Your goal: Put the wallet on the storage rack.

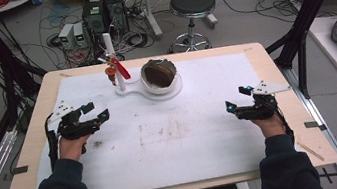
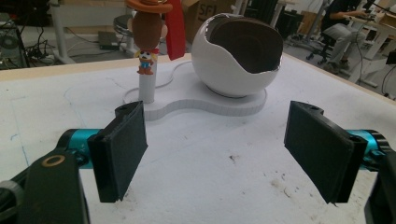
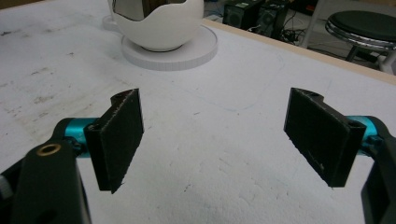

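A white egg-shaped bowl (image 1: 159,74) with a dark brown inside sits on a flat white stand (image 1: 131,91) at the back middle of the table. A white post (image 1: 113,62) rises from the stand's left end and carries a small cowboy figure (image 2: 148,32) and a red tag (image 2: 175,29). My left gripper (image 1: 95,112) hovers open at the table's left, pointing at the bowl (image 2: 238,56). My right gripper (image 1: 237,98) stands open at the right. Both have nothing between their jaws. The bowl (image 3: 156,21) is ahead and to the left in the right gripper view.
A white mat (image 1: 203,135) with faint brown stains covers the wooden table (image 1: 27,146). Behind the table are a black stool (image 1: 192,5), computer boxes (image 1: 103,10) and loose cables on the floor. Black frame posts (image 1: 304,18) stand at both sides.
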A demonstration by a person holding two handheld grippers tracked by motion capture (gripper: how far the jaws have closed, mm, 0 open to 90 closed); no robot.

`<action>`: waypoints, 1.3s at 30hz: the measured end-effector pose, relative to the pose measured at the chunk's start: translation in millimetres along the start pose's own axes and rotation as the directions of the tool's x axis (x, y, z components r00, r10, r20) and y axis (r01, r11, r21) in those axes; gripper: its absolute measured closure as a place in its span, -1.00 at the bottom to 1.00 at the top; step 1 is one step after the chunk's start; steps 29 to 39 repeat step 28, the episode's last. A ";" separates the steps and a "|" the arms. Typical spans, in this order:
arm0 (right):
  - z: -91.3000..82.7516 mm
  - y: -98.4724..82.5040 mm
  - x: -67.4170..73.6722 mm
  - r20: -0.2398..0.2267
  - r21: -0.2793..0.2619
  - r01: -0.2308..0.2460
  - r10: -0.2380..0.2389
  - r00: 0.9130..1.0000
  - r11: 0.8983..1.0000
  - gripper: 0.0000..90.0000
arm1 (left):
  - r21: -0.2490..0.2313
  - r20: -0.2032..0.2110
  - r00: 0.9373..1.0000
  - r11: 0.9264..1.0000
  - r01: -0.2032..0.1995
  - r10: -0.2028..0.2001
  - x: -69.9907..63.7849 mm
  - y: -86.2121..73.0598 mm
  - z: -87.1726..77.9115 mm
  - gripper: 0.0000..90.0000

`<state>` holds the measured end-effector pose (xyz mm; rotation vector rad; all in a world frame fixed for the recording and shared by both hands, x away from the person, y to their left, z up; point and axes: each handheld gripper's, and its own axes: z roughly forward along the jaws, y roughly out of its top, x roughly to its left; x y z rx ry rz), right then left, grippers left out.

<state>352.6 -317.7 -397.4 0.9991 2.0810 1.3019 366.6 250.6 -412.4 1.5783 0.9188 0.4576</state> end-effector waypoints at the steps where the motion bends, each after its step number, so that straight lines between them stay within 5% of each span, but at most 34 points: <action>1: 0.1 -0.5 0.2 0.002 0.002 0.002 -0.002 1.000 1.000 -0.55 | -0.001 0.003 1.000 1.000 0.000 0.000 -0.6 0.0 -0.2 -0.53; 39: 0.4 -1.8 1.4 0.019 0.018 0.014 -0.014 1.000 1.000 -0.55 | 0.009 0.007 1.000 1.000 -0.008 0.008 -2.0 -1.5 0.6 -0.52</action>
